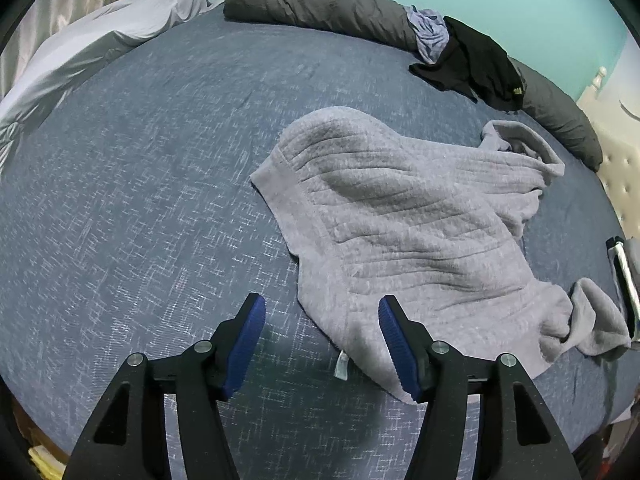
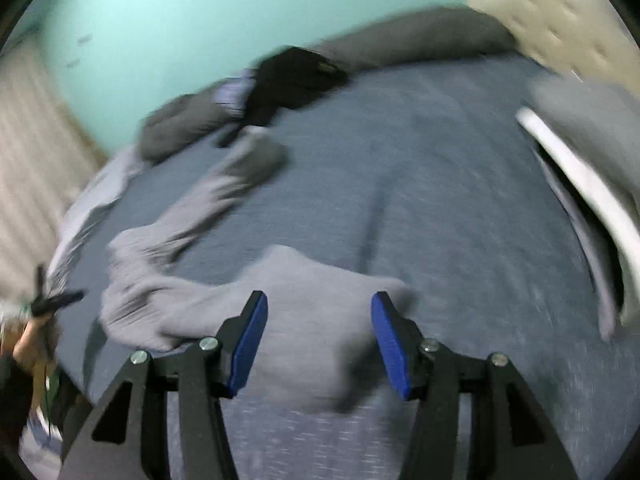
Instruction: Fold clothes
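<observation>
A grey ribbed sweater (image 1: pixel 400 216) lies crumpled on the blue bed sheet (image 1: pixel 140 200), with a small white tag (image 1: pixel 343 366) at its near hem. My left gripper (image 1: pixel 320 304) hangs open over that near hem corner; its right pad (image 1: pixel 400 352) is at the fabric's edge and nothing is pinched. In the blurred right wrist view, the same sweater (image 2: pixel 312 340) spreads under my right gripper (image 2: pixel 319 298), whose jaws stand open above the cloth. One sleeve (image 2: pixel 224 188) trails off towards the far left.
A dark grey duvet (image 1: pixel 320 0) lines the far edge, with a black garment (image 1: pixel 472 60) and a pale blue one (image 1: pixel 430 36) on it. A white sheet (image 1: pixel 100 40) lies at the left. The padded headboard (image 1: pixel 616 176) is at the right. A grey and white item (image 2: pixel 580 184) lies right.
</observation>
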